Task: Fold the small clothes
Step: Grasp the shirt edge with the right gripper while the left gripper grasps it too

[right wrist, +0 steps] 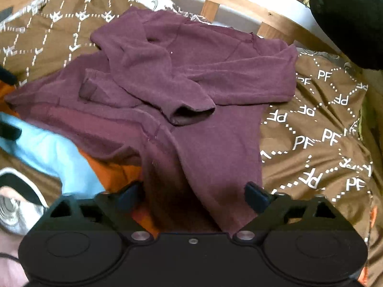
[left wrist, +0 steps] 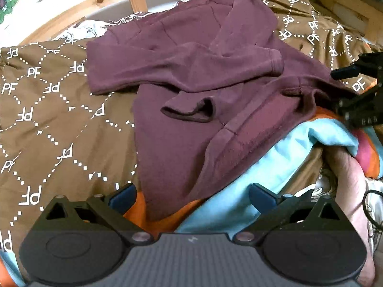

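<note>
A: Where's the garment?

B: Maroon top (left wrist: 191, 76) lies rumpled on the bed's brown printed cover (left wrist: 47, 119), sleeves crossed over its body, hem overlapping light-blue cloth (left wrist: 275, 167) and orange cloth (left wrist: 153, 215).

A: Tongs?

B: Left tongs (left wrist: 191, 197) apart, over the hem, gripping nothing. Right tongs (right wrist: 195, 196) apart too, hem fabric between the pads, not pinched.

A: Containers?

B: Only the wooden bed frame (right wrist: 239, 0) bounding it.

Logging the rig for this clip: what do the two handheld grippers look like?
Both match. The left gripper has a ribbed grey body with a small lightning mark, black linkage arms with silver pivot bolts, and blue pads. The right gripper looks darker, with a small centre screw. A thin black cable trails beside the left.
</note>
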A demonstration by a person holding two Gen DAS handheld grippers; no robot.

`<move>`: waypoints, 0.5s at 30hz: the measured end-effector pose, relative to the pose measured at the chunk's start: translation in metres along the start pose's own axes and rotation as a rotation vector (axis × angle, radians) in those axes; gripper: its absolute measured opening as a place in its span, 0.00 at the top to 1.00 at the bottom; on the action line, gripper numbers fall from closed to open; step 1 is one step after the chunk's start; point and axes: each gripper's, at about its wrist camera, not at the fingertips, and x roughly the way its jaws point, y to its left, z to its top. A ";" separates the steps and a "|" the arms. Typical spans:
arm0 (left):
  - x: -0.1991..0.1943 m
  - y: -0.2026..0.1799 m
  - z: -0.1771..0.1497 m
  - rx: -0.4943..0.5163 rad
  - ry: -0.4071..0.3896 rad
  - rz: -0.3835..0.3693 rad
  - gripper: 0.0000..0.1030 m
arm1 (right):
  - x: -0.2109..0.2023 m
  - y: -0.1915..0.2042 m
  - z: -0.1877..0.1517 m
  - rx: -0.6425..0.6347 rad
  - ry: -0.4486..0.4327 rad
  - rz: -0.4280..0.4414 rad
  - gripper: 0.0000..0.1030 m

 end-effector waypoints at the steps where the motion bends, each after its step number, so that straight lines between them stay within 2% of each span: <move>1: 0.001 0.000 0.001 0.001 0.003 0.002 0.01 | -0.001 -0.003 0.000 0.018 -0.009 0.006 0.30; 3: 0.003 0.000 0.003 -0.001 0.004 0.012 0.01 | -0.002 -0.009 0.001 0.052 -0.022 0.012 0.46; 4: 0.004 0.000 0.003 -0.001 0.002 0.014 0.02 | -0.003 -0.012 0.000 0.070 -0.032 0.025 0.67; 5: 0.004 0.000 0.003 -0.001 0.000 0.015 0.04 | -0.005 -0.014 0.000 0.087 -0.046 0.037 0.81; 9: 0.002 -0.001 0.003 0.000 -0.018 0.021 0.09 | -0.019 -0.016 -0.002 0.113 -0.135 0.050 0.93; 12: -0.001 0.000 0.003 -0.016 -0.042 0.025 0.11 | -0.030 -0.018 -0.003 0.127 -0.195 0.050 0.93; 15: -0.006 -0.001 0.003 -0.014 -0.101 0.021 0.11 | -0.039 -0.023 -0.007 0.156 -0.264 0.066 0.93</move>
